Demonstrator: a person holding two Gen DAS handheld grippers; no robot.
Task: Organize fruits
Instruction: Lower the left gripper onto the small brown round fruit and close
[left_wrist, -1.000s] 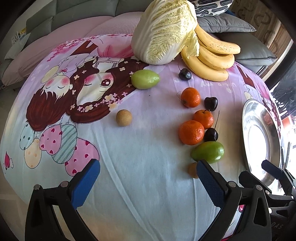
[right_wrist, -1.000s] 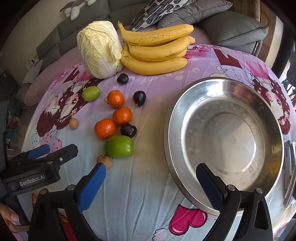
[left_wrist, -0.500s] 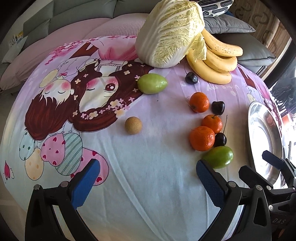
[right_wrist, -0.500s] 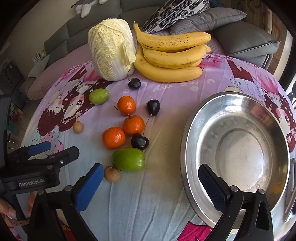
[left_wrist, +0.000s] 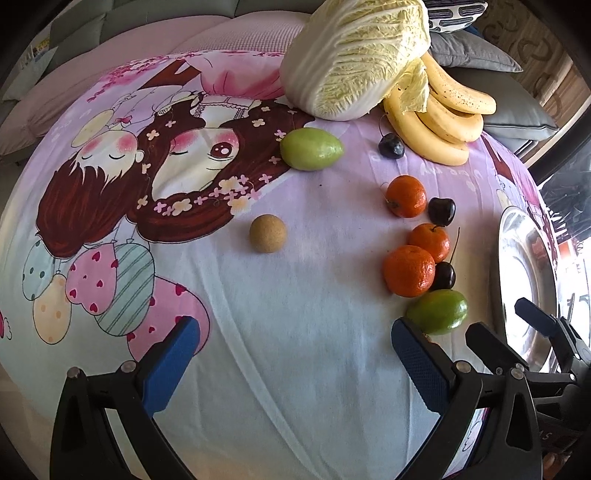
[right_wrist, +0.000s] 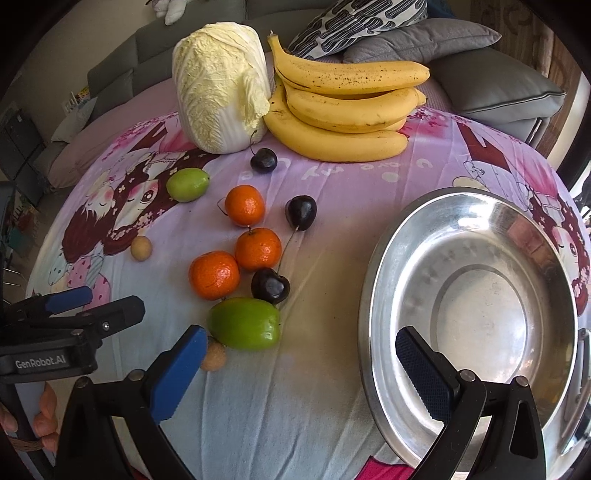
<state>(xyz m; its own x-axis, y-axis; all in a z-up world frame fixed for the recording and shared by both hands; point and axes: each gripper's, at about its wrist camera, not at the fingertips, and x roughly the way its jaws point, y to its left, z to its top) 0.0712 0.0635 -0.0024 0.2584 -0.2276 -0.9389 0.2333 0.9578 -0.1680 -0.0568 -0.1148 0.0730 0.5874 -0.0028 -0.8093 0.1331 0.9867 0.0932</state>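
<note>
I logged: cloth (right_wrist: 332, 406) pale blue and pink, cartoon-girl print; bananas (right_wrist: 347, 99) yellow, brown-speckled; cabbage (right_wrist: 218, 85) cream-white; three tangerines (right_wrist: 258, 249) orange; cherries (right_wrist: 301, 212) near-black; plate (right_wrist: 373, 295) silver; fingers (left_wrist: 171, 363) blue-padded.

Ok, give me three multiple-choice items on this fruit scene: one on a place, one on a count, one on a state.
1. Where do the bananas lie?
A. in the steel plate
B. beside the napa cabbage, at the far side of the cloth
C. between the grippers

2. How many oranges are on the cloth?
A. one
B. three
C. five

3. What state is the steel plate in?
A. empty
B. full of cherries
C. upside down

Answers:
1 B, the bunch touches the cabbage's side.
2 B, one orange, a second and a third sit in a loose line.
3 A, only bare metal shows inside its rim.
</note>
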